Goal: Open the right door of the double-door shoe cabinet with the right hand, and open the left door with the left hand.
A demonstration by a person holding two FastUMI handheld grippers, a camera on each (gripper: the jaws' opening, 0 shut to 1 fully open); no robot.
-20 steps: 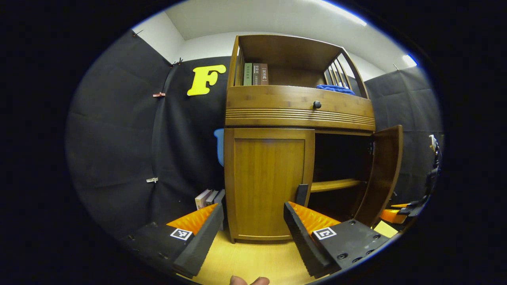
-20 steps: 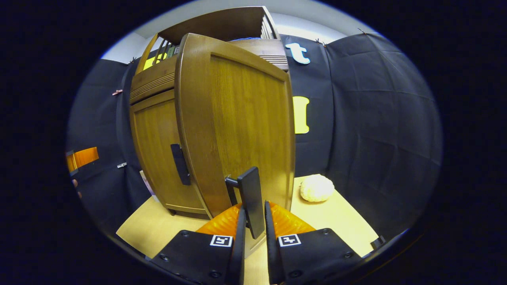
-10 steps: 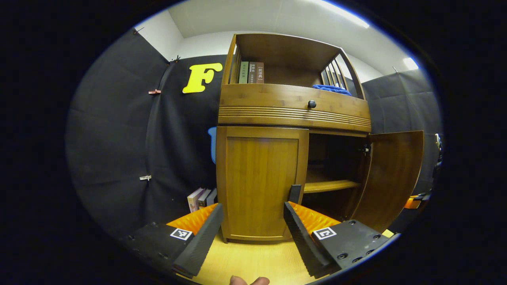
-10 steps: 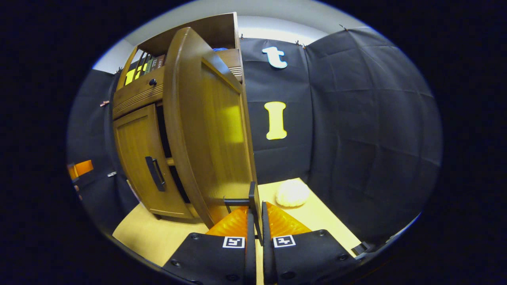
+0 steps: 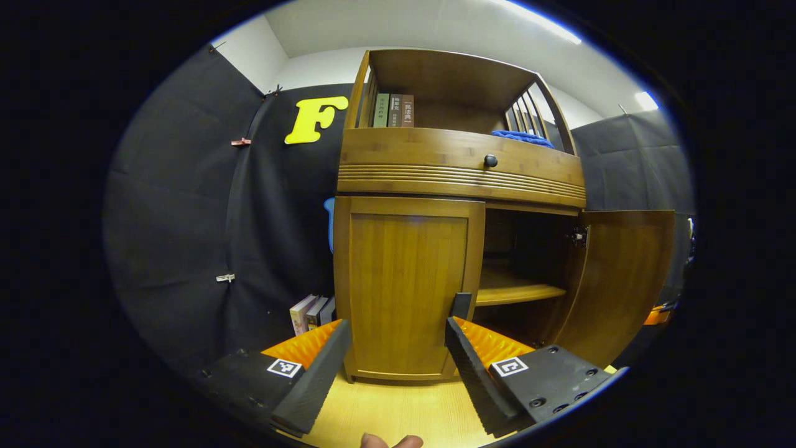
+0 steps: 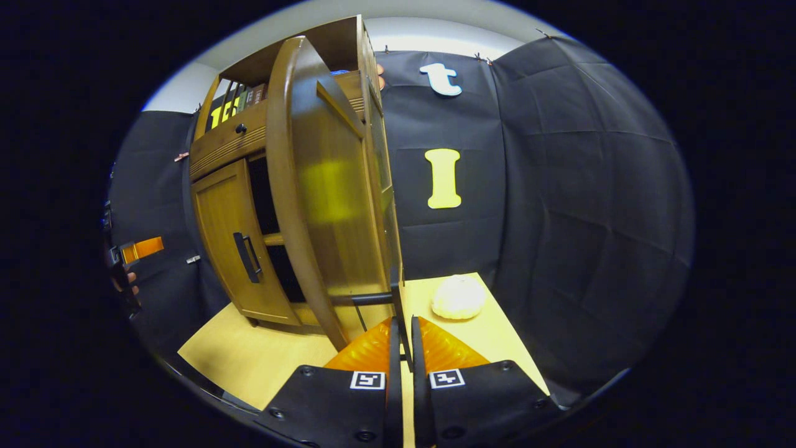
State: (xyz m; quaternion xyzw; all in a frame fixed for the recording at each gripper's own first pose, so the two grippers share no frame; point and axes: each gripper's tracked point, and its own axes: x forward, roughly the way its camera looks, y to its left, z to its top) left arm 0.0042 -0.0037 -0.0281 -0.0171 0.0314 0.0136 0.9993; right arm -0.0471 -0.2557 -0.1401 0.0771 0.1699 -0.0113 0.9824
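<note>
Bamboo-brown doors: my left gripper point(image 5: 393, 348), jaws wide, faces the shut left door point(image 5: 407, 286), its upright handle point(image 5: 461, 306) just ahead by the right finger; my right gripper point(image 6: 402, 339) pinches the swung-out right door's handle point(image 6: 398, 311).

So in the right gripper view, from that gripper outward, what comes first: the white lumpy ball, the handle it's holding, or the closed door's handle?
1. Open door's handle, clamped in the right gripper.
2. White ball, just beyond, on the right.
3. Closed door's handle, farthest, off to the left.
</note>
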